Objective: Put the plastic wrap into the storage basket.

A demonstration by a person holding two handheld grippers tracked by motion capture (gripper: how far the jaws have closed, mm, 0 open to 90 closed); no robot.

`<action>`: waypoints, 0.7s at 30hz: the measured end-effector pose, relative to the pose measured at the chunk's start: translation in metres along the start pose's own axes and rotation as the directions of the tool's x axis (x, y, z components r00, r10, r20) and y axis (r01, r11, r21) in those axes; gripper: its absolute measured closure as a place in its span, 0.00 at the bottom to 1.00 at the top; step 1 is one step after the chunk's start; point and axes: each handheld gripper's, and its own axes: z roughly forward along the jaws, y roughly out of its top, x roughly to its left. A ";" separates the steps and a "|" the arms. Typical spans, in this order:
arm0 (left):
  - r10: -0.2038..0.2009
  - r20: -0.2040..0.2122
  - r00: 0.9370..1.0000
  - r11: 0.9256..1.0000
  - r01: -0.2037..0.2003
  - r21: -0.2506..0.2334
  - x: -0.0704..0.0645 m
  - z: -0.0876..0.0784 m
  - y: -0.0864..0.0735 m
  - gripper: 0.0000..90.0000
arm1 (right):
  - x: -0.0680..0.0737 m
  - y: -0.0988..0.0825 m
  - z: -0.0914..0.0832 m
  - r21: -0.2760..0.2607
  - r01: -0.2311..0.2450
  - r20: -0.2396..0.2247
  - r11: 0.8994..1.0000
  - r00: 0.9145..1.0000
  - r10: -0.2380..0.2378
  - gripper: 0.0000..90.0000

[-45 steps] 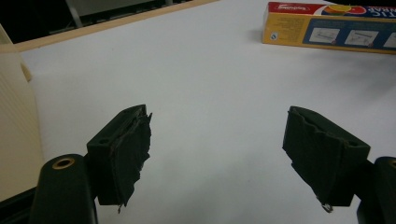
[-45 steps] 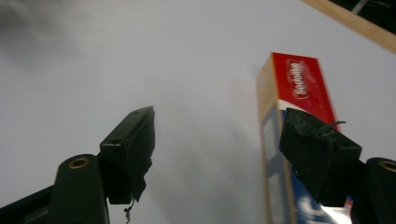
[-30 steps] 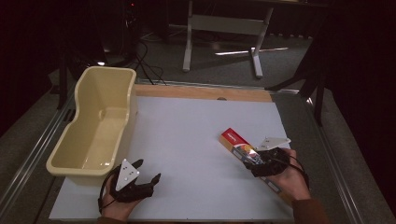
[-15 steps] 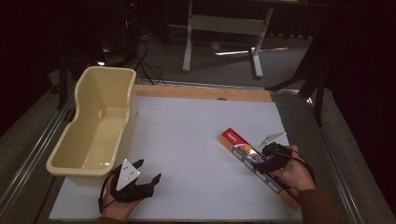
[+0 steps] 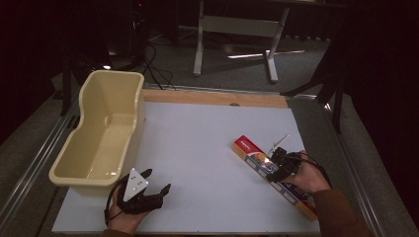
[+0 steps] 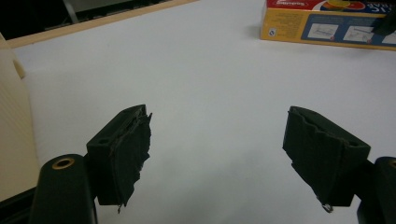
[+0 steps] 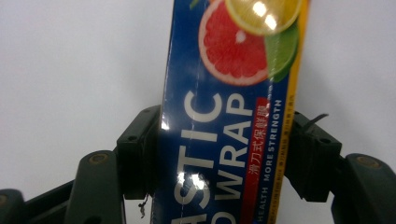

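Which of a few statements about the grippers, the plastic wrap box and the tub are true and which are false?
1. The right gripper has its fingers on either side of the plastic wrap box. True.
2. The left gripper is holding the box. False: its fingers are spread wide with bare table between them.
3. The cream plastic tub holds the box. False: the tub looks empty, and the box lies on the white table.
4. The tub sits at the table's left edge. True.
5. The box stands upright on its end. False: it lies flat along its length.
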 end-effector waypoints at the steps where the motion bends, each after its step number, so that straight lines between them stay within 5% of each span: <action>1: 0.001 0.000 1.000 1.000 -0.001 0.000 0.000 0.000 0.000 0.25 | -0.001 0.003 0.001 0.029 -0.004 -0.011 1.000 1.000 0.004 0.39; 12: 0.004 0.002 1.000 1.000 -0.004 0.002 -0.001 0.001 0.000 0.25 | -0.008 0.015 0.007 0.130 -0.041 -0.064 0.991 0.997 0.050 0.41; 21: 0.001 0.001 1.000 1.000 -0.001 0.000 0.000 0.000 0.000 0.25 | -0.008 0.022 0.006 0.197 -0.070 -0.042 0.978 0.996 0.080 0.45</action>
